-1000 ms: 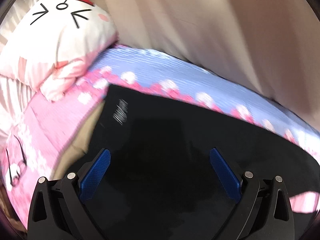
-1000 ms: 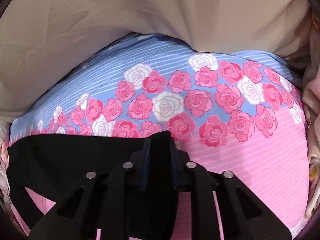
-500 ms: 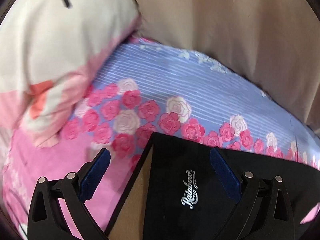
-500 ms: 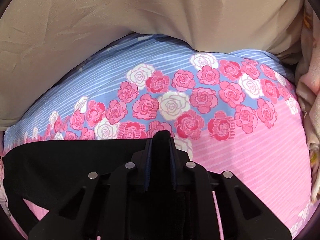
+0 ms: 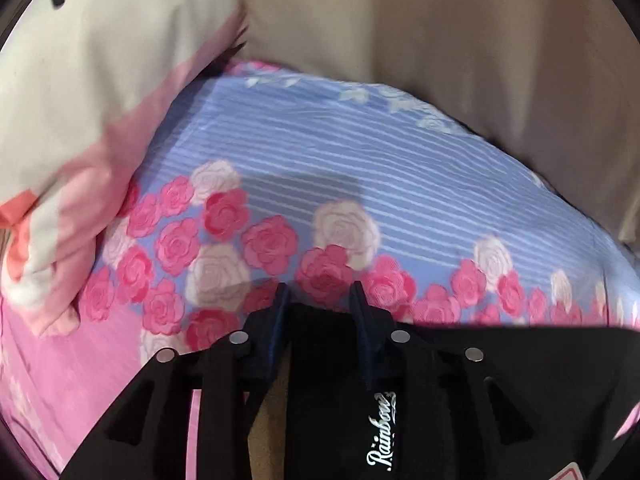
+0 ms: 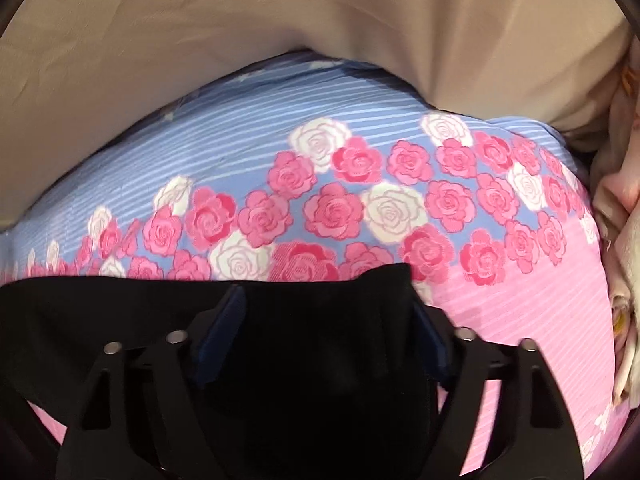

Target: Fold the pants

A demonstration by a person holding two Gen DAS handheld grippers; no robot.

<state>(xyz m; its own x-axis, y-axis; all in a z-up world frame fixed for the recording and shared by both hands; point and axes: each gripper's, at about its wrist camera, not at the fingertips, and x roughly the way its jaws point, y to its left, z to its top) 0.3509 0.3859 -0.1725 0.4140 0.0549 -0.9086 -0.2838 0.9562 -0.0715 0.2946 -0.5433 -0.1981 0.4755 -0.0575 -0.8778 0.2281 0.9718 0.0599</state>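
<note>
Black pants with a white "Rainbow" logo lie on a rose-print bedsheet. My left gripper is shut on the pants' corner, which fills the narrow gap between its blue-padded fingers. In the right wrist view the pants stretch left along the sheet. My right gripper is open, its pads wide apart with a bunched pants corner lying loose between them.
A white and pink cartoon pillow lies at the far left. A beige curtain hangs behind the bed, also in the right wrist view. Crumpled pale fabric sits at the right edge.
My left gripper moved to the pants' corner and closed on it. My right gripper, shut on the pants before, has opened and let the corner go.
</note>
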